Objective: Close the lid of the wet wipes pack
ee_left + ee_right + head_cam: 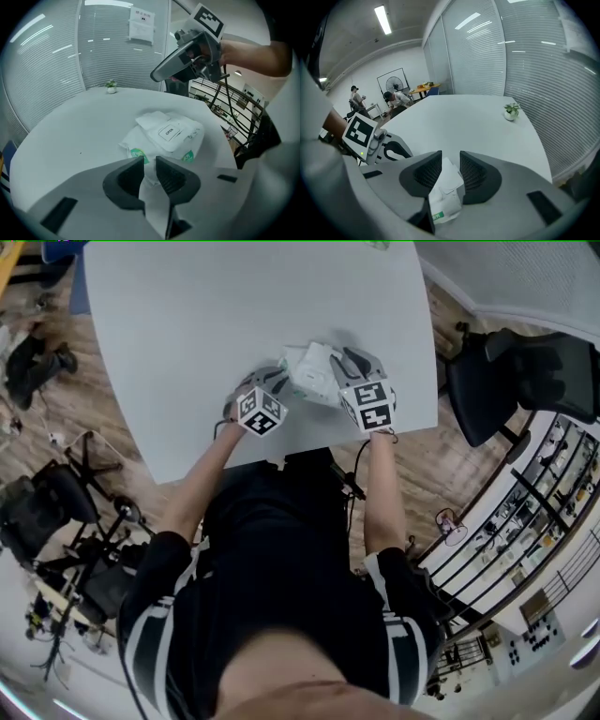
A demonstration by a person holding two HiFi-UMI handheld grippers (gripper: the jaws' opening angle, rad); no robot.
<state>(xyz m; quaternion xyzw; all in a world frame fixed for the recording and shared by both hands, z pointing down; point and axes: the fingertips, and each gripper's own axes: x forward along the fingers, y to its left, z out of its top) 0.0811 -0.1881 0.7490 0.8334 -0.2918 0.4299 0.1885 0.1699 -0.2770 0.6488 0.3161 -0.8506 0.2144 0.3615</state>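
The white wet wipes pack lies near the front edge of the white table. In the left gripper view its lid, labelled OPEN, lies flat on the pack. My left gripper is shut on the pack's near end, and white wrapper runs back between its jaws. The right gripper hangs a little above the pack's far side with its jaws close together. In its own view, the right gripper shows the pack below through the narrow gap. In the head view both grippers flank the pack, left gripper and right gripper.
A small potted plant stands at the table's far edge. A black office chair is to the right of the table, and black stands and gear clutter the floor at the left. Glass walls with blinds enclose the room.
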